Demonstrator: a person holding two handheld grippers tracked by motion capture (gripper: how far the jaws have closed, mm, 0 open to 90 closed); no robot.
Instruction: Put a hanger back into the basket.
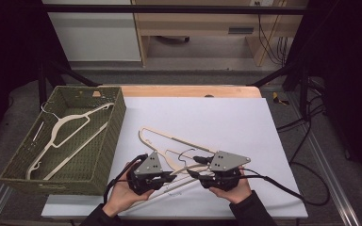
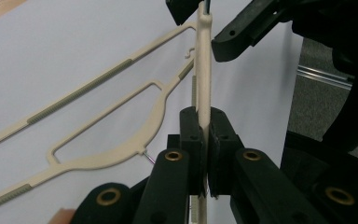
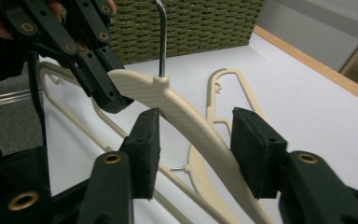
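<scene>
Hangers are being gathered at the near edge of the table, and the raised hanger (image 3: pixel 182 109) is passing from one gripper to the other. The main risk I judge here is a swing or a drop: the left gripper (image 2: pixel 204 140) pinches only one shoulder of the hanger, close to the neck, so the long free end could pivot down once the other side lets go fully. If that end dips, it may catch the second hanger (image 2: pixel 98 135) lying flat on the white sheet (image 1: pixel 226 117) beneath, since the two overlap in the high view. The metal hook (image 3: pixel 161 42) sticking up could also snag a cable.

The left gripper's jaws are clamped tight on the hanger's arm, with the cream plastic running straight up between the pads. The right gripper (image 3: pixel 196 149) stands partly wide, its pads on either side of the hanger's curved shoulder without pressing on it; the plastic passes through the gap. So the hanger sits between both grippers, just above the table in front of the person, held by the left one alone. The woven basket (image 1: pixel 111 141) is at the left, with another hanger (image 1: pixel 63 136) already inside it.
</scene>
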